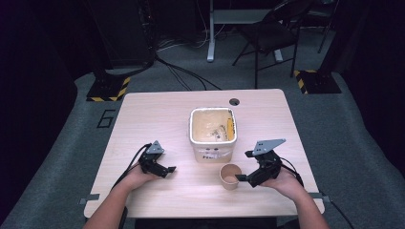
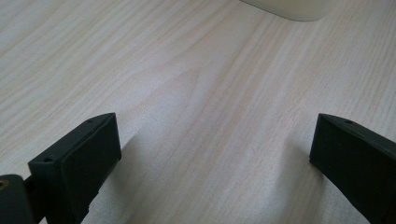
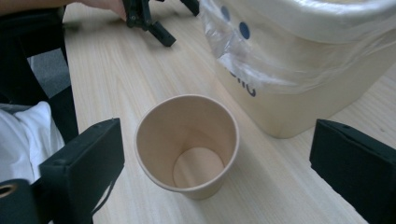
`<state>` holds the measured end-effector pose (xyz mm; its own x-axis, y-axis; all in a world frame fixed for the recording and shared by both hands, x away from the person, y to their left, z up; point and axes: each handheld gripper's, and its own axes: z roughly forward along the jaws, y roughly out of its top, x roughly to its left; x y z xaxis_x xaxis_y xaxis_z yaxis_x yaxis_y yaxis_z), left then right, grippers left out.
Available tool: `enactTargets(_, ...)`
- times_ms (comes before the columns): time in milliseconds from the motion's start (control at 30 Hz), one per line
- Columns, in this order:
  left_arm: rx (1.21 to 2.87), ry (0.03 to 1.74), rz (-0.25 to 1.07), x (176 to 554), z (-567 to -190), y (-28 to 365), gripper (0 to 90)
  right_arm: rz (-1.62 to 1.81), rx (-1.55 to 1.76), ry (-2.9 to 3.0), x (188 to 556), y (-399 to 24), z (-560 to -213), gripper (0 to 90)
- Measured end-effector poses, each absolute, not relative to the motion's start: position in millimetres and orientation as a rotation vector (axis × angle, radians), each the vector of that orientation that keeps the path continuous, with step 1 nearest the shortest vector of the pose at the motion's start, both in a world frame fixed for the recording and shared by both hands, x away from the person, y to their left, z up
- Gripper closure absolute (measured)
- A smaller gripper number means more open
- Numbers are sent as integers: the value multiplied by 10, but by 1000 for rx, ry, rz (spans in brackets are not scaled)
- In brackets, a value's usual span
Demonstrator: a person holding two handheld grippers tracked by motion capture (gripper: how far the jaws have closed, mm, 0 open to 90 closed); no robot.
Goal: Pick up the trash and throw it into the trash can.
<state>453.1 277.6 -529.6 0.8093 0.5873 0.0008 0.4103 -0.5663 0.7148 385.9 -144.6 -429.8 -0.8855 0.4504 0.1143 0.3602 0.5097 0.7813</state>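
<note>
Right claw (image 3: pixel 212 163) gaping | round paper cup (image 3: pixel 187 144) unheld | left claw (image 2: pixel 212 154) wide

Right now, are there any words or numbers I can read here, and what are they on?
"6": marked on the grey floor left of the table.
Dark letters on the cream bin, half hidden under its plastic liner: unreadable.
Label on the bin's front in the high view: too small to read.
Paper cup: no text.

On the one wooden table (image 1: pixel 157 114): one brown paper cup (image 1: pixel 230 176), one cream square bin (image 1: pixel 213 133) with one clear plastic liner (image 3: pixel 261 56), two black hand-held grippers, left (image 1: pixel 168 170) and right (image 1: pixel 241 178); behind it, one folding chair (image 1: pixel 272 33).
</note>
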Motion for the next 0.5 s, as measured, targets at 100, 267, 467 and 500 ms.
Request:
enactTargets(100, 2251, 730, 308, 4531, -5297, 2776, 19, 1319, 684, 2654, 3850, -1409, -4313, 0)
enactTargets(267, 2251, 730, 308, 4531, -5296, 2776, 19, 1316, 647, 2673, 3840, -1356, -4336, 0)
enactTargets(467, 2251, 730, 308, 4531, -5296, 2776, 19, 1304, 608, 2694, 3837, -1280, -4409, 0)
enactTargets(500, 2251, 730, 308, 4531, -5296, 2776, 19, 1304, 608, 2694, 3837, -1280, -4409, 0)
